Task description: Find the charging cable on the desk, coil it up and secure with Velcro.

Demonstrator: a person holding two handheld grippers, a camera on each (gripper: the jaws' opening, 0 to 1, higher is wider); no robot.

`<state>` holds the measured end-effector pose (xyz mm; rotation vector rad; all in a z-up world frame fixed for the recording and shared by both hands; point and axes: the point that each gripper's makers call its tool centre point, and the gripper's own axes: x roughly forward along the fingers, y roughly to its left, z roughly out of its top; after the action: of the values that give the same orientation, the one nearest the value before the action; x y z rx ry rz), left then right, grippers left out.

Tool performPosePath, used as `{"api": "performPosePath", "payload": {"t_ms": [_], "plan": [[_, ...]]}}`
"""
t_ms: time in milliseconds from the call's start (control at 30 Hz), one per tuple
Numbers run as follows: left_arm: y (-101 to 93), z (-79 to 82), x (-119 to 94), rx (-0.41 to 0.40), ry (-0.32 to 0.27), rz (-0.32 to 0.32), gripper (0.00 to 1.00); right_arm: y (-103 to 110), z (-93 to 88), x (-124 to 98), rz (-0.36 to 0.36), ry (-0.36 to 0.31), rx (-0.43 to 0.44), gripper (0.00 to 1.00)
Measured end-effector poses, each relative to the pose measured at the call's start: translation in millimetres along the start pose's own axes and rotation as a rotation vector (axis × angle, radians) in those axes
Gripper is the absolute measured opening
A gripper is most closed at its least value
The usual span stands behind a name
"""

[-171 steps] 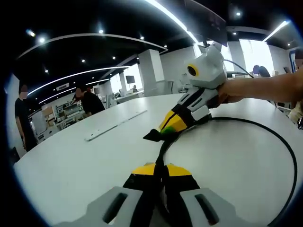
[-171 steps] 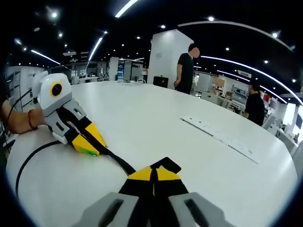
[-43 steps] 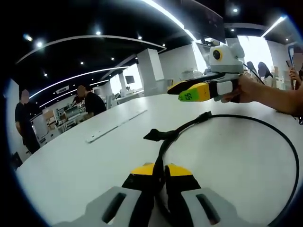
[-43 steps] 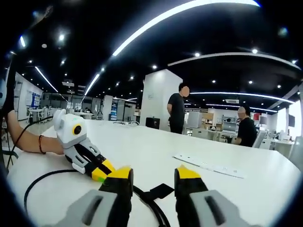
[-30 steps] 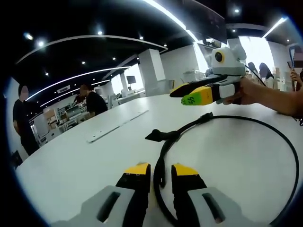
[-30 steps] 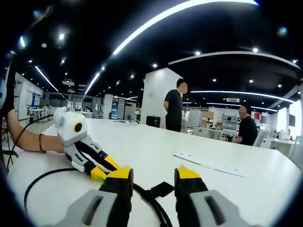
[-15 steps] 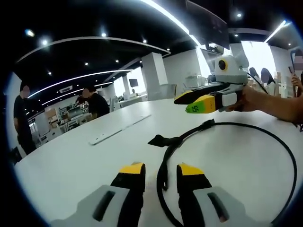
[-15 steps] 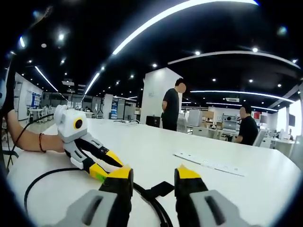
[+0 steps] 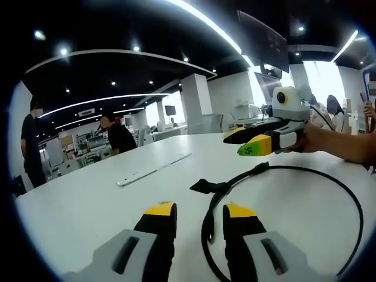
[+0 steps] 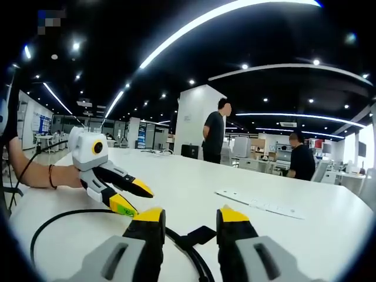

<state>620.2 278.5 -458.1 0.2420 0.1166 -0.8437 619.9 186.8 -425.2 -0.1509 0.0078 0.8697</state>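
Note:
A black charging cable (image 9: 204, 222) lies in a wide loop on the white table (image 9: 88, 200), with its black Velcro tab (image 9: 202, 185) sticking out where the strands meet. My left gripper (image 9: 200, 210) is open, its jaws either side of the cable without touching it. My right gripper (image 9: 232, 147) hovers open above the loop's far side, held by a hand. In the right gripper view, the right gripper (image 10: 191, 215) stands open above the Velcro tab (image 10: 200, 235) and cable (image 10: 70, 214). The left gripper (image 10: 136, 201) hangs open at left.
A long white flat strip (image 9: 154, 169) lies further back on the table, also the strip (image 10: 258, 207) at right. Two people (image 9: 120, 136) (image 9: 30, 141) stand beyond the table edge, near a white pillar (image 10: 197, 120). A person's forearm (image 9: 346, 144) reaches in from the right.
Both grippers were shut on the cable 5.7 s ago. The right one opened and rose first. In the last second, the left gripper opened, let the cable go and lifted slightly.

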Motion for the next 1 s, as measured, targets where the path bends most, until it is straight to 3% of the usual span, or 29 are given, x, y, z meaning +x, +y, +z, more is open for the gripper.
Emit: {"api": "performPosePath", "payload": {"t_ms": [1000], "plan": [[22.4, 39.6, -25, -0.117, -0.179, 0.022, 0.33, -8, 5.3, -7, -0.021, -0.021, 0.004, 0.36]]}}
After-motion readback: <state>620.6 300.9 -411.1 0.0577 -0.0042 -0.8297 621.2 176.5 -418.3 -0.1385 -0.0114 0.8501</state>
